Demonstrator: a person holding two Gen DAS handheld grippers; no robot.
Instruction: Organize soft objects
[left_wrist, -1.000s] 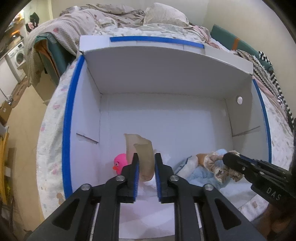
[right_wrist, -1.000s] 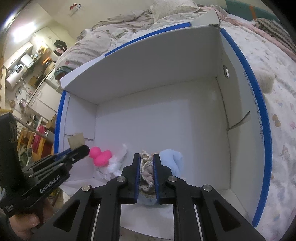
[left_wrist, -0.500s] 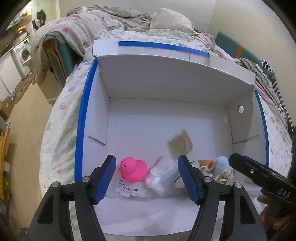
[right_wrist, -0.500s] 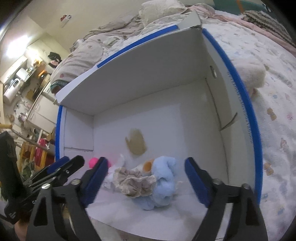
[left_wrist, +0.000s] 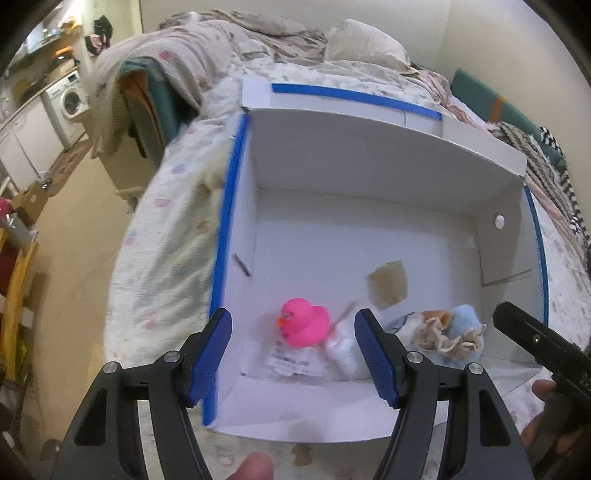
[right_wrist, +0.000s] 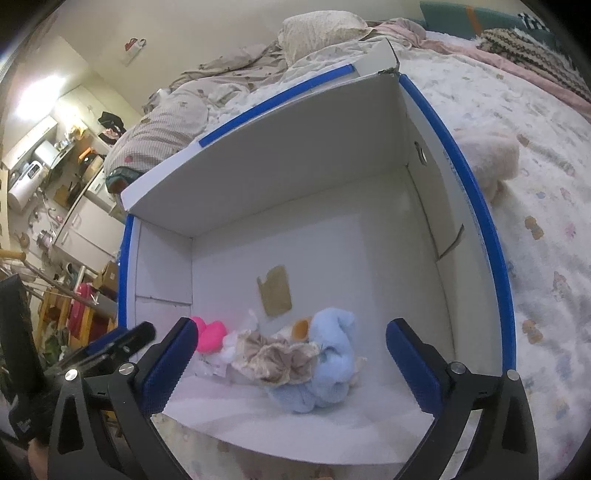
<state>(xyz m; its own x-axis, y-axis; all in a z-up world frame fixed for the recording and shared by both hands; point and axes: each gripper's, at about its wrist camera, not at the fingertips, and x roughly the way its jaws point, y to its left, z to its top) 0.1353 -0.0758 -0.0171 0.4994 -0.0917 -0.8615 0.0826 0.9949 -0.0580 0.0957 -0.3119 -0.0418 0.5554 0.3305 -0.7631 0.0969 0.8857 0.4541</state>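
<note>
Both tools hang over the near edge of a white box (left_wrist: 369, 177) on the bed. The left tool (left_wrist: 293, 354) stands apart, empty, having just opened; the pink duck (left_wrist: 304, 323) lies between and beyond its tips. The right tool (right_wrist: 288, 363) has just spread wide, empty; the blue plush (right_wrist: 328, 363) and beige frilly cloth (right_wrist: 275, 356) lie just ahead of it, the brown card (right_wrist: 275, 291) farther in.

Both wrist cameras look steeply down into the box (left_wrist: 369, 155) from close above its near edge, the left from its left side, the right from its right; both share its floor and toys.
</note>
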